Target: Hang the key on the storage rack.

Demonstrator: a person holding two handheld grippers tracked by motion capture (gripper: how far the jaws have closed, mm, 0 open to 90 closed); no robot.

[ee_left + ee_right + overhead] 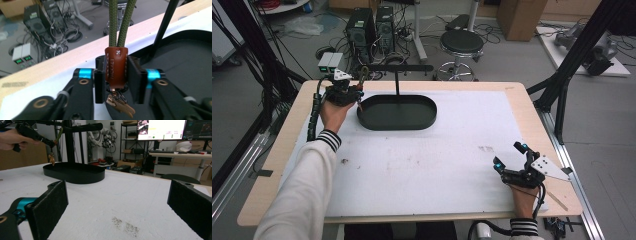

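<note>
Keychain [116, 67] clamped in left hand-held gripper [116, 82].

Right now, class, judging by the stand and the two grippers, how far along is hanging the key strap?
Done: the left gripper is shut on the brown leather tab of the green cord strap, whose loop looks to be over the stand's crossbar. In hand: the clasp dangles above the black tray. Left: releasing. The right gripper rests open on the table.
</note>
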